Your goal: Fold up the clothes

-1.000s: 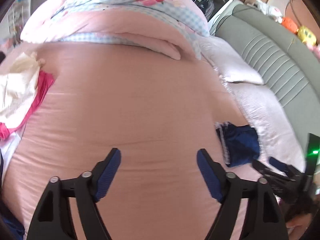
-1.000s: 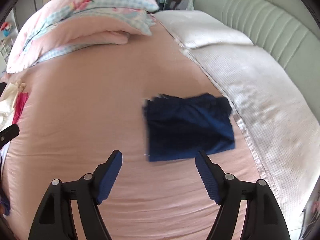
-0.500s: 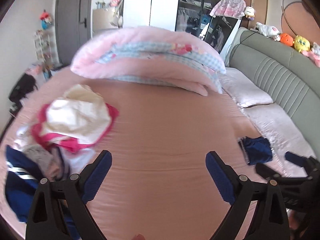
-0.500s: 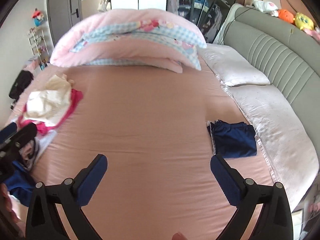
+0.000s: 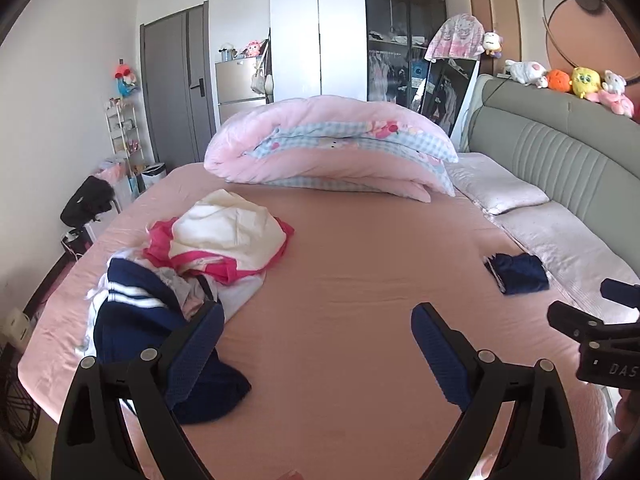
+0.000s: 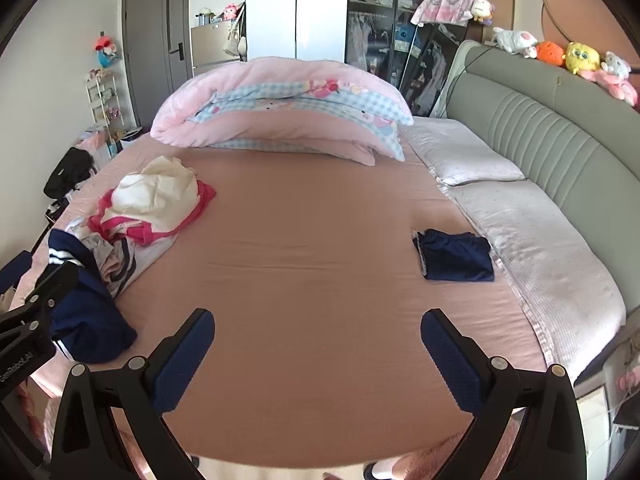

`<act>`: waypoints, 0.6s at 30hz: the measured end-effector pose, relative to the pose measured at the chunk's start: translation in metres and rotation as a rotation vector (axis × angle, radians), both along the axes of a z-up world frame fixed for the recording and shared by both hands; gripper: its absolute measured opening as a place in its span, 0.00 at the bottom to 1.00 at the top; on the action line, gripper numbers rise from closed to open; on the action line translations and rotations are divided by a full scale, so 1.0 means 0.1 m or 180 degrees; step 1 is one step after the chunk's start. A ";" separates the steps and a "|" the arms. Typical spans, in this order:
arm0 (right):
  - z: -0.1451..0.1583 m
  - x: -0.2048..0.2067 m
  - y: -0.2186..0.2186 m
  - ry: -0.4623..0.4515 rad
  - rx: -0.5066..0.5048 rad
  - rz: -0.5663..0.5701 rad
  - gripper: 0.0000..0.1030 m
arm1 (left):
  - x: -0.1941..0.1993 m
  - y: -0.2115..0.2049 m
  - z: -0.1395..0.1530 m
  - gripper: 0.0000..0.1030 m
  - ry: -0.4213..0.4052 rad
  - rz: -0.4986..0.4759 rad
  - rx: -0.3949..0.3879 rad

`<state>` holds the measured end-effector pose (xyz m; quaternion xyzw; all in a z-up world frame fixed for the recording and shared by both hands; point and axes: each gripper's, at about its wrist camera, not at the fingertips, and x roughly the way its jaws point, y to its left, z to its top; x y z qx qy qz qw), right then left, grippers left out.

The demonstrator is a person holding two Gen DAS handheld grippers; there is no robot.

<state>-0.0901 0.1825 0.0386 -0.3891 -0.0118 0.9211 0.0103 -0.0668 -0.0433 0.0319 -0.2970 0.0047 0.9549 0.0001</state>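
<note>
Beside pillows (image 6: 532,240), folded navy garment (image 6: 456,255), unfolded pile (image 5: 192,264)

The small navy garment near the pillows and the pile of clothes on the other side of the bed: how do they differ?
The navy garment is folded flat into a neat rectangle; the clothes pile is a rumpled heap. The navy garment is one dark colour and lies alone; the pile mixes cream, pink, white and navy pieces. Both rest on the pink sheet, untouched by either gripper.

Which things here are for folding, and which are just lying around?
For folding:
- pile of clothes
- navy top with white stripes
- folded navy piece
- left tongs, right tongs, both open

Just lying around:
- duvet
- pillows
- plush toys
</note>
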 end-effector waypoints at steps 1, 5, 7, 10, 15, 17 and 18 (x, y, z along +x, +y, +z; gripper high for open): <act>-0.03 0.09 0.00 0.0000 -0.0006 -0.0003 1.00 | 0.09 0.00 -0.02 0.93 -0.0015 0.0009 0.0027; -0.12 0.43 0.02 0.0040 0.0097 -0.0108 1.00 | 0.41 0.04 -0.13 0.93 -0.0072 0.0144 0.0046; -0.17 0.59 0.04 0.0049 0.0132 -0.0200 1.00 | 0.56 0.06 -0.17 0.93 -0.0084 0.0257 0.0036; -0.25 0.75 0.09 -0.0016 0.0136 -0.0215 1.00 | 0.71 0.09 -0.22 0.93 -0.0185 0.0251 0.0157; -0.36 0.97 0.17 -0.0122 0.0118 -0.0224 1.00 | 0.83 0.15 -0.23 0.93 -0.0185 0.0191 0.0146; -0.39 0.99 0.16 -0.0127 0.0132 -0.0241 1.00 | 0.85 0.15 -0.21 0.93 -0.0154 0.0209 0.0201; -0.39 0.99 0.16 -0.0121 0.0151 -0.0260 1.00 | 0.86 0.14 -0.21 0.93 -0.0146 0.0218 0.0232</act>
